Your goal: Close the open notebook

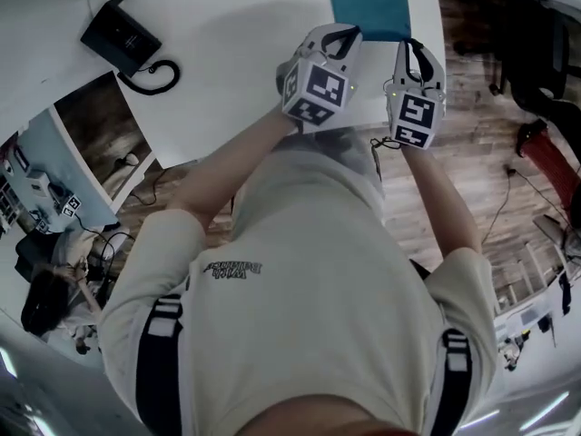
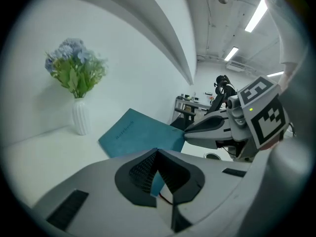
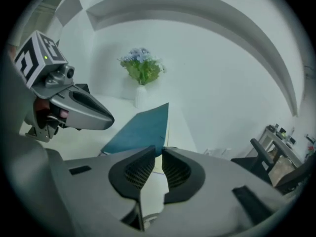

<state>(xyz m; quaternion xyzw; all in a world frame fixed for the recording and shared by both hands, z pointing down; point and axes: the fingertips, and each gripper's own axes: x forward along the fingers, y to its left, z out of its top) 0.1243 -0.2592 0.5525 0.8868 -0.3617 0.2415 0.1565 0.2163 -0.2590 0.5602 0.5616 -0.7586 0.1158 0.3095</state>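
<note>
Lying closed, notebook just ahead of L gripper, R gripper.

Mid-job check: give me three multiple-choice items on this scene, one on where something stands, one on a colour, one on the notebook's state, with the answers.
1. Where does the vase stand?
A) on the table, beyond the notebook
B) inside a box
C) on top of the notebook

2. What colour is the notebook's cover?
A) red
B) black
C) teal

3. How is the notebook now?
A) lying open, pages up
B) lying shut, cover up
C) standing on its edge

Answers:
1 A: the left gripper view shows it on the white table past the notebook.
2 C: the cover is teal in all three views.
3 B: only the cover shows, flat on the table.
</note>
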